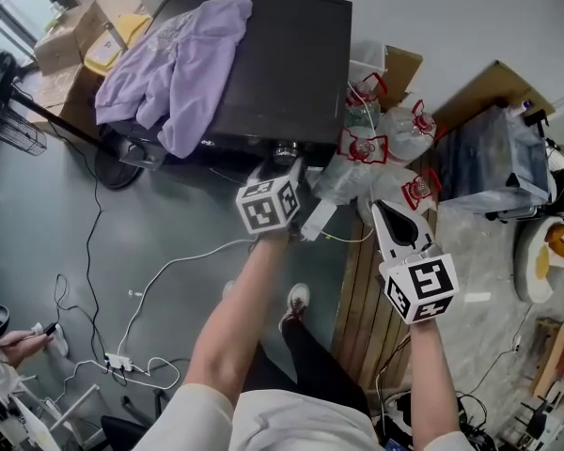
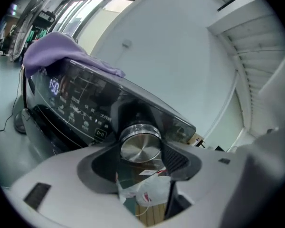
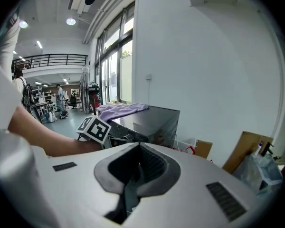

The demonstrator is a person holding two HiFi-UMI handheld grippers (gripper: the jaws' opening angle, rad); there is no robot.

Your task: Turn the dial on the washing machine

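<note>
The dark washing machine [image 1: 282, 64] stands at the top of the head view with a purple hoodie [image 1: 174, 64] lying on its lid. Its silver dial [image 2: 140, 144] sits on the front control panel [image 2: 80, 103], right of the lit display. My left gripper [image 2: 140, 150] reaches straight at the panel, and its two pads press on either side of the dial. In the head view that left gripper [image 1: 280, 163] is at the machine's front edge, over the dial [image 1: 284, 150]. My right gripper [image 1: 381, 207] hangs back to the right, shut and holding nothing, as the right gripper view also shows my right gripper [image 3: 135, 170].
Plastic bags with red print [image 1: 376, 144] are heaped right of the machine, beside cardboard [image 1: 493, 87] and a wrapped bin [image 1: 493, 158]. Cardboard boxes [image 1: 70, 40] stand at the far left. Cables and a power strip [image 1: 122, 360] lie on the floor. Another person's hand [image 1: 14, 344] shows at the lower left.
</note>
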